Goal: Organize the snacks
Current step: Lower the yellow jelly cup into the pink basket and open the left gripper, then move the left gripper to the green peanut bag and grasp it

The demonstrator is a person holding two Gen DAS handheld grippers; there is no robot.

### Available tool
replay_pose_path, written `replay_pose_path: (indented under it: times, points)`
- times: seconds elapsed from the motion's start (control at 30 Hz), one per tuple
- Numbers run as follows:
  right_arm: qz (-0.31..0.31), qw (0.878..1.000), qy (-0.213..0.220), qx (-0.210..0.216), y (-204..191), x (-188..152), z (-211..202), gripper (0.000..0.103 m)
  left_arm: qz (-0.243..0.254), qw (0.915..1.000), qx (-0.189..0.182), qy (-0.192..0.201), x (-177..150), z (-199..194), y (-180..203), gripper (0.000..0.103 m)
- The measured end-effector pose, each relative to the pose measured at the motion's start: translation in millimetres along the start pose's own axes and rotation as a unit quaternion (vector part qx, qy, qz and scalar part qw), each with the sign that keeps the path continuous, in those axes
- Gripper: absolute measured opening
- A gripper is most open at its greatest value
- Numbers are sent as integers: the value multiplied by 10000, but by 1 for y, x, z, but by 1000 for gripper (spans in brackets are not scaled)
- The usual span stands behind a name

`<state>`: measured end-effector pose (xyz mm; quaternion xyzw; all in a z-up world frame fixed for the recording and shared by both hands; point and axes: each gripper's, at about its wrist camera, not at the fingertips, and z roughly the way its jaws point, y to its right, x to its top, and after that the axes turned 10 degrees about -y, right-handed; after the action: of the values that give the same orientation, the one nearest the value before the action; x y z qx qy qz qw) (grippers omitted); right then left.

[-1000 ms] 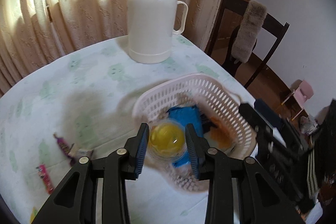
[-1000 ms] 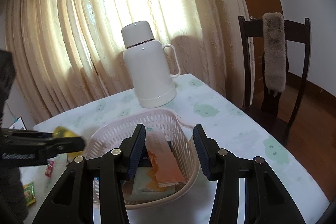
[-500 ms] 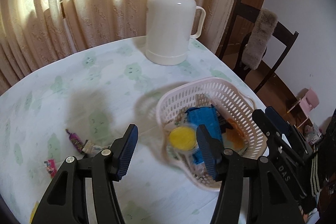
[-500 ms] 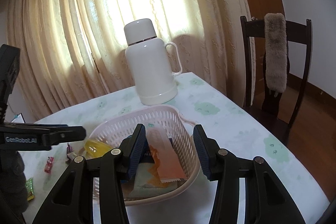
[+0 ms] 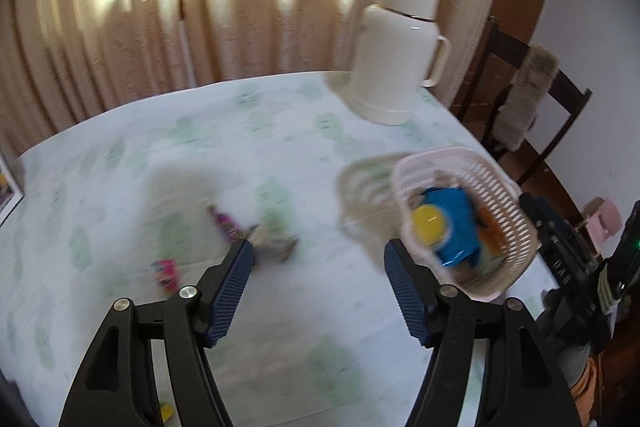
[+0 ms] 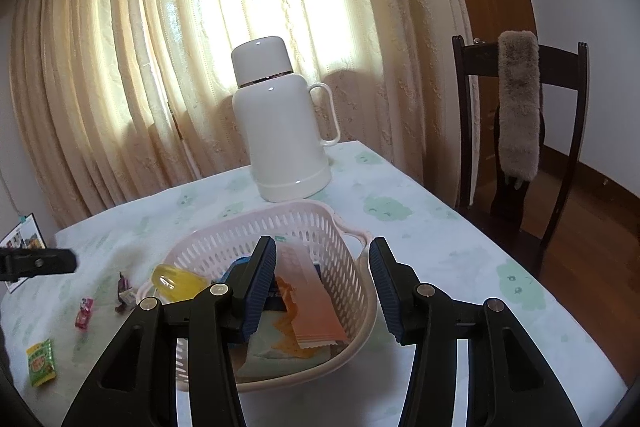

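Observation:
A pale pink slotted basket [image 6: 320,217] stands on the table and holds a blue packet [image 5: 460,223], an orange packet [image 6: 308,295] and a yellow jelly cup [image 5: 430,223]. The cup lies by the basket's left rim [image 6: 178,281]. My left gripper [image 5: 318,259] hovers over the tablecloth left of the basket [image 5: 500,187]; its jaws are opening and nothing is between them. My right gripper [image 6: 322,259] stays open over the basket's right side, one finger inside and one outside, pads clear of the wall. Loose candies lie on the cloth: purple [image 5: 224,221], pink [image 5: 166,271] and green [image 6: 40,363].
A tall white thermos jug [image 6: 280,131] stands at the back of the table before the curtains. A dark wooden chair [image 6: 520,107] with a furry cover stands off the table's right edge. A small picture card [image 6: 20,239] sits at the far left.
The left gripper let go of the yellow jelly cup into the basket, spread its jaws and drew away to the left over the loose candies. The right gripper stayed put.

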<state>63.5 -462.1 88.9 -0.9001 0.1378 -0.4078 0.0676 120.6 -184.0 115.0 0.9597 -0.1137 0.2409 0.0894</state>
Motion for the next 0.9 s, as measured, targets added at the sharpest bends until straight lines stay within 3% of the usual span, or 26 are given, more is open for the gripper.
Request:
replay_pose_path:
  times: [0.5, 0.67, 0.9]
  points:
    - [-229, 9988, 49, -426, -9, -5, 5, 53, -862, 9914, 976, -139, -72, -29, -138, 69]
    - [-269, 9982, 29, -543, -11, -7, 8, 54, -1180, 9868, 1052, -350, -95, -27, -172, 69]
    - [-275, 9976, 25, -641, -14, -11, 6, 65, -1577, 9817, 912, -550, -120, -17, -197, 69]
